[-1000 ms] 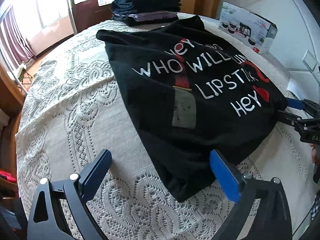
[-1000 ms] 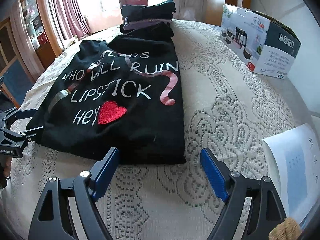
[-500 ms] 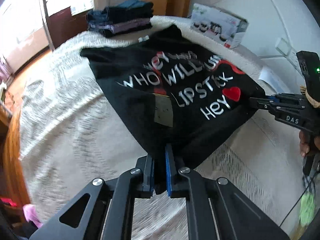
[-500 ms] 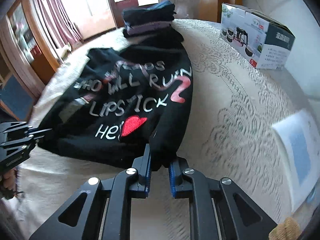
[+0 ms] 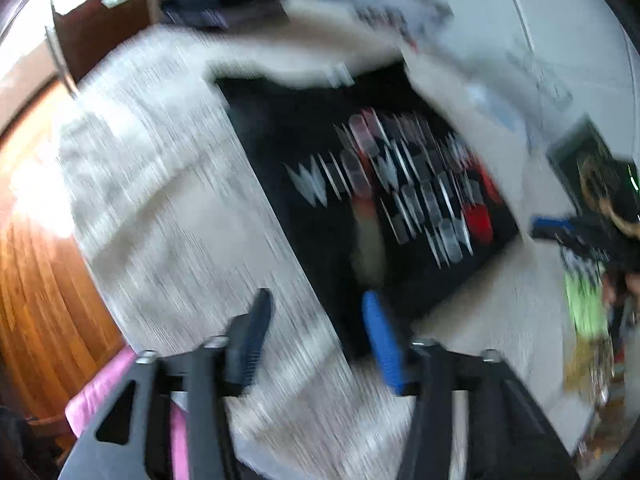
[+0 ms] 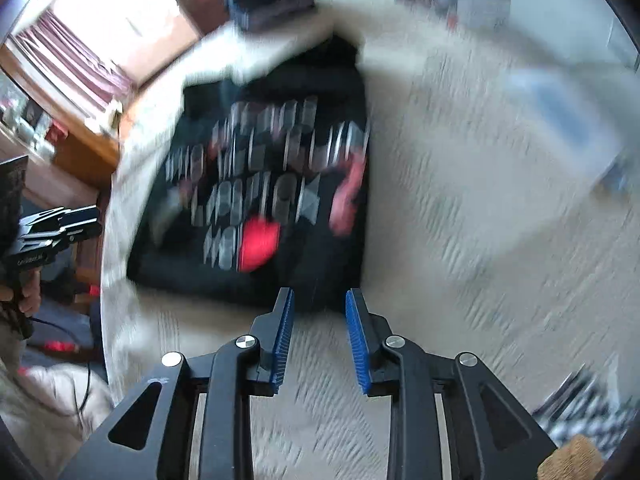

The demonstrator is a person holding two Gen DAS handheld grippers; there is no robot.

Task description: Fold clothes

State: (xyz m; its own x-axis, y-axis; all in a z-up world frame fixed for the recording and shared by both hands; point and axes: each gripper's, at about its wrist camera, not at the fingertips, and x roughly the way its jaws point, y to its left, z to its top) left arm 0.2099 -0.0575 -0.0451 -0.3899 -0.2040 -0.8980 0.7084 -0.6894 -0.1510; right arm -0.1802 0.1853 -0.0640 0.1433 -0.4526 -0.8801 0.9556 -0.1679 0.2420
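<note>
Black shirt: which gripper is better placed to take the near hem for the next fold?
Probably the left gripper: its open fingers straddle the black shirt's near corner. The right gripper, also open, sits just short of the hem. Both views are blurred.

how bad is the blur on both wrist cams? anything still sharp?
Left wrist view: heavy motion smear; the black printed T-shirt lettering is unreadable, and even the open left claw is soft. Right wrist view: shirt and white lace cloth streaked, but the open right claw is crisp.
</note>
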